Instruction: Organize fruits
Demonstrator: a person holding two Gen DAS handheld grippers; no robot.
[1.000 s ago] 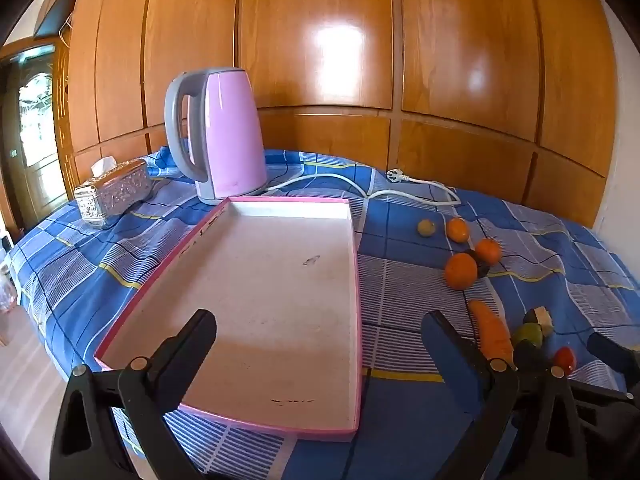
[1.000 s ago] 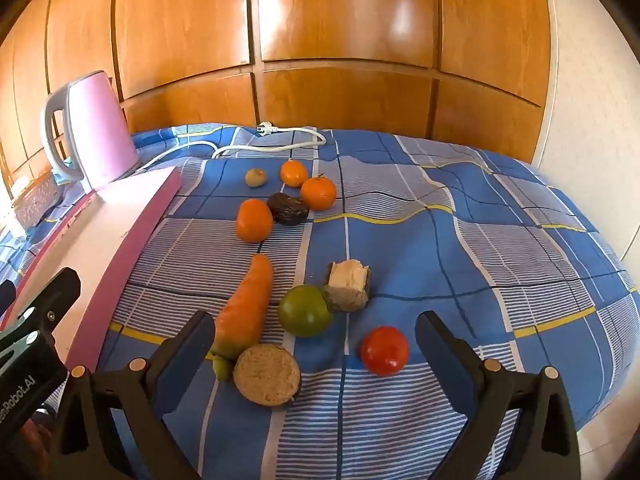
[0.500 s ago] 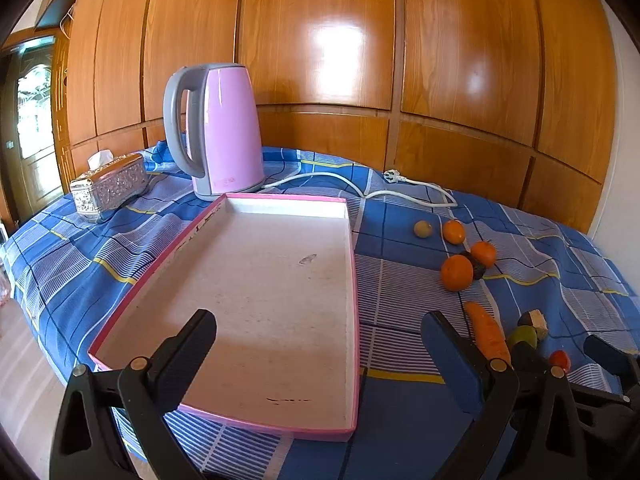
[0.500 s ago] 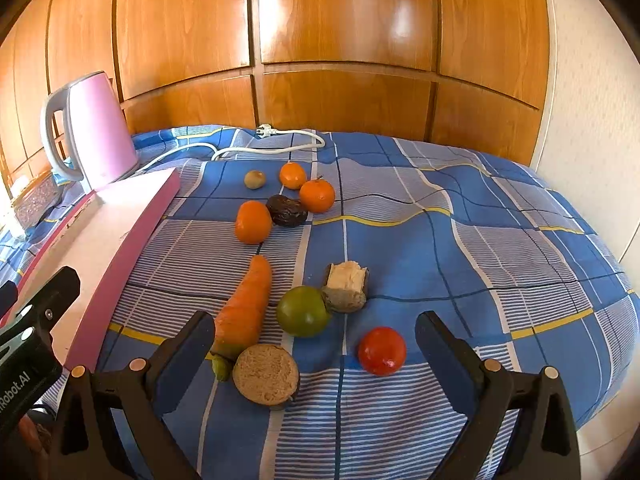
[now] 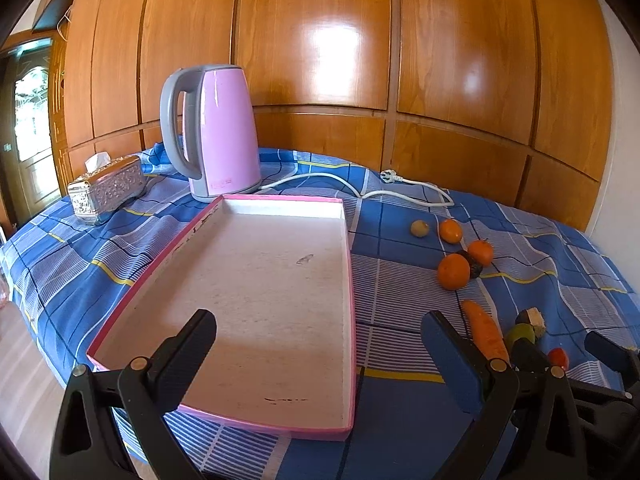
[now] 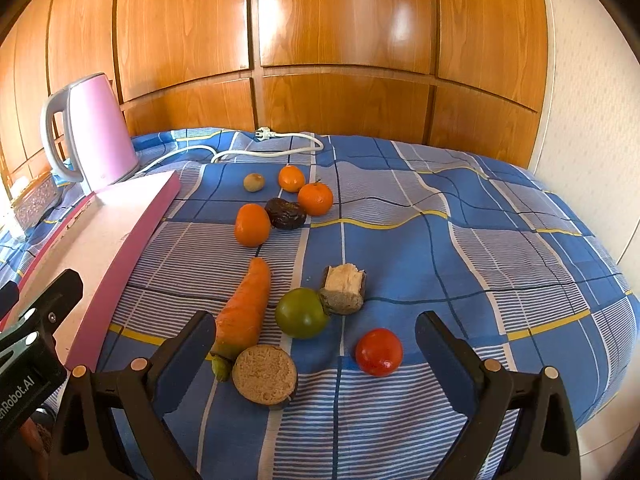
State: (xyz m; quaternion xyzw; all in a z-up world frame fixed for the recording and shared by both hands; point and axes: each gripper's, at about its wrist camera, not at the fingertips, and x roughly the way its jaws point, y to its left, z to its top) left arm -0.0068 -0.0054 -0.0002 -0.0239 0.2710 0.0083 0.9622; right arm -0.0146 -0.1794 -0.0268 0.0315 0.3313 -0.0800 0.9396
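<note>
A pink-rimmed white tray (image 5: pixel 347 248) lies empty on the blue checked cloth; its pink wall (image 6: pixel 132 240) shows in the right wrist view. My left gripper (image 5: pixel 320 344) is open over the tray's near end. My right gripper (image 6: pixel 316 344) is open above the produce: a red tomato (image 6: pixel 379 352), a green tomato (image 6: pixel 301 313), a carrot (image 6: pixel 245 308), a round brown cut piece (image 6: pixel 265 374), a pale cut chunk (image 6: pixel 344 289), three oranges (image 6: pixel 252 225) (image 6: pixel 315 198) (image 6: pixel 291 178), a dark wrinkled fruit (image 6: pixel 285 213) and a small brown fruit (image 6: pixel 254 182).
A pink kettle (image 5: pixel 218 132) stands behind the tray, its white cord and plug (image 5: pixel 394 184) trailing right. A silver tissue box (image 5: pixel 106 190) sits at the left. Wood panelling backs the table. The table edge drops off at left and right.
Both grippers have risen and pulled back slightly, so the table sits a little lower in each view. Nothing on the table has moved.
</note>
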